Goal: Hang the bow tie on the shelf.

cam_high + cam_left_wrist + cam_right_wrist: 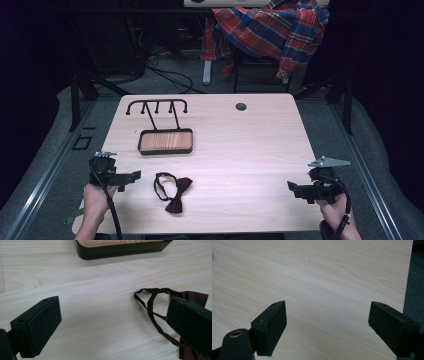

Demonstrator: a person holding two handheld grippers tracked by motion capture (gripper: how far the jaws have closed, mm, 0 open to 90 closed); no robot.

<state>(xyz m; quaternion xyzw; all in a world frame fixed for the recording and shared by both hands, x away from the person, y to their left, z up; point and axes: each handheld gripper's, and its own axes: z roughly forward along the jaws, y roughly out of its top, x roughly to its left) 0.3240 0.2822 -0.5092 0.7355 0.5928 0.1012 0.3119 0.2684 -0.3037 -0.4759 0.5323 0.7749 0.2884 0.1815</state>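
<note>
Risk lies in the thin strap: the bow tie (pixel 173 192) sits at six o'clock on the table (pixel 250 145), and the wide-open, empty left gripper (pixel 136 175) beside it could pinch only that loop, while the right gripper (pixel 290 186) gapes empty too.

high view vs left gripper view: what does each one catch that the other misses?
High view alone: the hook rack rising from the tray, the plaid shirt on a chair behind the table, the right gripper at the table's right edge, and the whole left gripper.

Left gripper view alone: its pads up close, jaws wide apart with nothing between them.

Both: the bow tie with its strap, the tray and the table.
</note>
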